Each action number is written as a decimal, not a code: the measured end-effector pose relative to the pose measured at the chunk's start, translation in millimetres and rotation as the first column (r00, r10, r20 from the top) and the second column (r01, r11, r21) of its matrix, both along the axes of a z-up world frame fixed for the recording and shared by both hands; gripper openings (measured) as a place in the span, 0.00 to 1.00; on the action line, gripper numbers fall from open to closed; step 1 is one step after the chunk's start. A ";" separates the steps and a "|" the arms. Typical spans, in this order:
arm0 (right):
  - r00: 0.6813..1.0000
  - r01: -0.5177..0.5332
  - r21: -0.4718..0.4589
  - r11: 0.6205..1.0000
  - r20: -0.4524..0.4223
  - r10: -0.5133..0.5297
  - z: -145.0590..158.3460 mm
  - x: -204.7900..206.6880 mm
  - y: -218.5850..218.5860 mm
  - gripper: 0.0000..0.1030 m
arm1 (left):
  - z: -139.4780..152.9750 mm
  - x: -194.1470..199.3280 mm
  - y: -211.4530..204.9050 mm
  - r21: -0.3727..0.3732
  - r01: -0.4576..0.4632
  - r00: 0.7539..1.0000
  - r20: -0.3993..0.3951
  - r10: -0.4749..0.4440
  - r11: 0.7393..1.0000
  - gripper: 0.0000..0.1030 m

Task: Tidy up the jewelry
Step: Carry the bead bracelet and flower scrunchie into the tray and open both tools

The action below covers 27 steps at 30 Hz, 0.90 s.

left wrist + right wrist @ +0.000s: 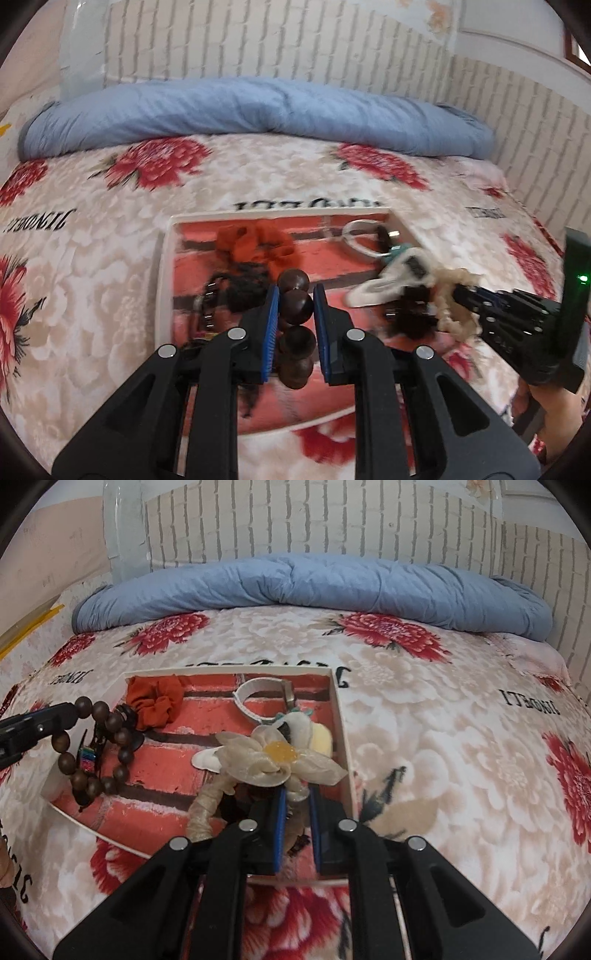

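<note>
Bed with floral blanket [424, 738] carries shallow white brick-lined tray [341, 716]: left tongs [295, 301] clenched on dark wooden bead bracelet [295, 306], right tongs [295, 805] clenched on cream fabric flower hairband [273, 760], both over tray; pickup step, next likely carrying them clear without snagging.

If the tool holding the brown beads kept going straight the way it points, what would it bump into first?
Probably the orange scrunchie, which lies just beyond the left tool and its brown beads, inside the tray. The dark clip sits a little left of that line. The blurred picture makes depth hard to judge.
</note>
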State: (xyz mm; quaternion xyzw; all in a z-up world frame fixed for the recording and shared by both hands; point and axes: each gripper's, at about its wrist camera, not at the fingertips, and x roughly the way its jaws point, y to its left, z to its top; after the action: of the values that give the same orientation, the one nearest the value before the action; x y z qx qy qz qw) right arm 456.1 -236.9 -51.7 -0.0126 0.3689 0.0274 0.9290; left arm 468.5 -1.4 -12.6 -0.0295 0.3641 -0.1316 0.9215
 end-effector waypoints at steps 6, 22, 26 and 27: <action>1.000 -0.001 -0.007 1.000 -0.020 0.001 -16.3 11.7 10.8 0.12 | -24.3 7.3 21.5 0.030 -0.050 0.998 -0.022 0.051 0.998 0.17; 1.000 0.007 0.020 1.000 -0.015 -0.007 -27.6 16.9 7.7 0.19 | -37.9 1.4 20.7 0.047 -0.045 0.999 -0.005 0.045 0.998 0.36; 1.000 0.002 0.002 1.000 0.001 -0.002 -23.1 9.6 9.4 0.48 | -26.2 -8.8 18.9 0.054 -0.042 0.999 0.030 0.041 0.998 0.59; 1.000 -0.001 -0.008 1.000 -0.002 0.001 -22.7 8.0 10.4 0.48 | -22.5 -12.6 19.8 0.048 -0.038 0.999 0.034 0.036 0.998 0.59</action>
State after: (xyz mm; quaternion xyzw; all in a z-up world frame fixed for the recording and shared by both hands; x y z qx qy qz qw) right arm 464.1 -226.5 -74.4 -0.0164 0.3699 0.0266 0.9285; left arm 455.9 18.4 -35.1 -0.0116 0.3514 -0.1060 0.9301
